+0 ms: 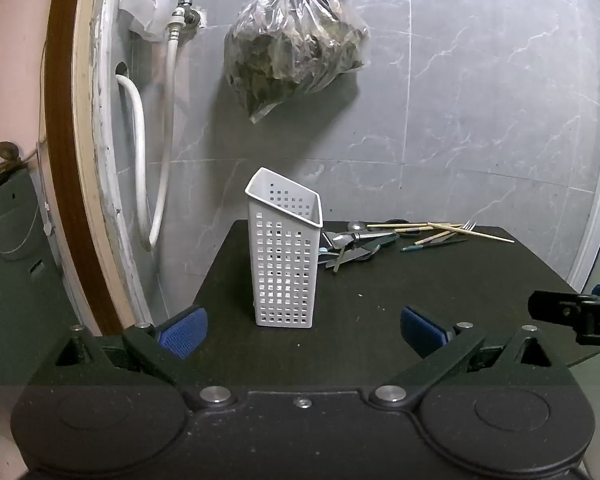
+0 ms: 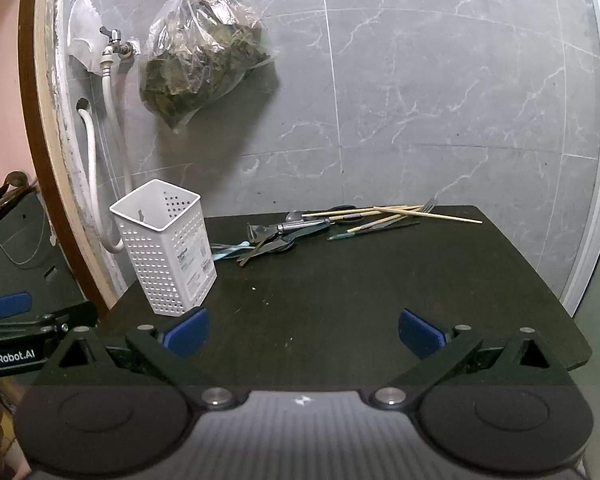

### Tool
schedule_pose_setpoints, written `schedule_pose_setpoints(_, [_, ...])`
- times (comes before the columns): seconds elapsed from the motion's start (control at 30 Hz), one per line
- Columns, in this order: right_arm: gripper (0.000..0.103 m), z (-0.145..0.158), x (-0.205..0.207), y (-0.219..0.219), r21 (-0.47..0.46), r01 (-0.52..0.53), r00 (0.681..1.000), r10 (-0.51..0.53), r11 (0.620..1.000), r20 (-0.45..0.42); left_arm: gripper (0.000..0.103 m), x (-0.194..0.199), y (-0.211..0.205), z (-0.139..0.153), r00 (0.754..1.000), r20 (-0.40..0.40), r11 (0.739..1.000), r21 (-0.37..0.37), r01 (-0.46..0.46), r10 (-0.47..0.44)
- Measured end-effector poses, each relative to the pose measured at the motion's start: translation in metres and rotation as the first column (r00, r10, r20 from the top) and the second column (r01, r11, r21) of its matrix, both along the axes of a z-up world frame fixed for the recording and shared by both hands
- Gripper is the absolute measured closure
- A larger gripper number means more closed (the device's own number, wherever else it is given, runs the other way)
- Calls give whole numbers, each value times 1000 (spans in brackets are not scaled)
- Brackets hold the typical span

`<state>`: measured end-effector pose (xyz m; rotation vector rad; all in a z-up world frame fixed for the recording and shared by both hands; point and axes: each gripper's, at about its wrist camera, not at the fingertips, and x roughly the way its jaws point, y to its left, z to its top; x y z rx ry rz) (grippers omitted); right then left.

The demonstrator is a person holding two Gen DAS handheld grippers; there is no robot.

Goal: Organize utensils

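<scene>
A white perforated utensil holder [image 1: 285,248] stands upright and empty on the black table [image 1: 420,300]; it also shows in the right wrist view [image 2: 166,246] at the table's left edge. A pile of utensils [image 1: 356,242] lies behind it: a spoon, dark-handled pieces, a fork [image 1: 469,225] and wooden chopsticks [image 1: 452,229]. The pile shows in the right wrist view [image 2: 284,234] with the chopsticks [image 2: 396,212]. My left gripper [image 1: 302,330] is open and empty in front of the holder. My right gripper [image 2: 302,332] is open and empty over the table's front.
A plastic bag of dried leaves [image 1: 296,40] hangs on the grey tiled wall. A tap with white hoses [image 1: 168,120] is at the left by a wooden frame [image 1: 66,160]. The right gripper's body [image 1: 580,316] shows at the right edge.
</scene>
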<state>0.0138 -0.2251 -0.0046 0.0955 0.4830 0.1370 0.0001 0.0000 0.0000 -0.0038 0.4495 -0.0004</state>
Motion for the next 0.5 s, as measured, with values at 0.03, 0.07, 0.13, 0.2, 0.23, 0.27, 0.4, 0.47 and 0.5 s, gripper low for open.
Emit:
schedule_pose_setpoints(0.03, [0,0,0,0,0,0,1000,0,1000,-1,1,0,0,0,1000,0,1000,-2,0,0])
schedule_pose_setpoints(0.07, [0,0,1,0,-1,0,1000,0,1000,-2,1,0,0,0,1000,0,1000,-1,0,0])
schedule_pose_setpoints(0.13, [0,0,1,0,-1,-1,1000,1,1000,-3,1,0,0,0,1000,-1,1000,-3,1,-1])
schedule_pose_setpoints(0.2, [0,1,1,0,1,-2,1000,2,1000,-4,1,0,0,0,1000,-2,1000,-1,4,-4])
schedule_pose_setpoints(0.23, [0,1,2,0,1,-2,1000,2,1000,-5,1,0,0,0,1000,-2,1000,-1,3,-3])
schedule_pose_setpoints(0.27, [0,1,2,0,1,-3,1000,3,1000,-5,1,0,0,0,1000,-3,1000,0,4,-4])
schedule_pose_setpoints(0.4, [0,3,2,-1,1,-1,1000,1,1000,-9,1,1,0,0,1000,-7,1000,1,5,-5])
schedule_pose_setpoints(0.47, [0,3,5,-3,1,-1,1000,1,1000,-10,1,3,-1,-4,1000,-6,1000,0,4,-4])
schedule_pose_setpoints(0.5, [0,3,5,-3,1,-1,1000,1,1000,-10,1,3,0,-4,1000,-6,1000,-2,5,-5])
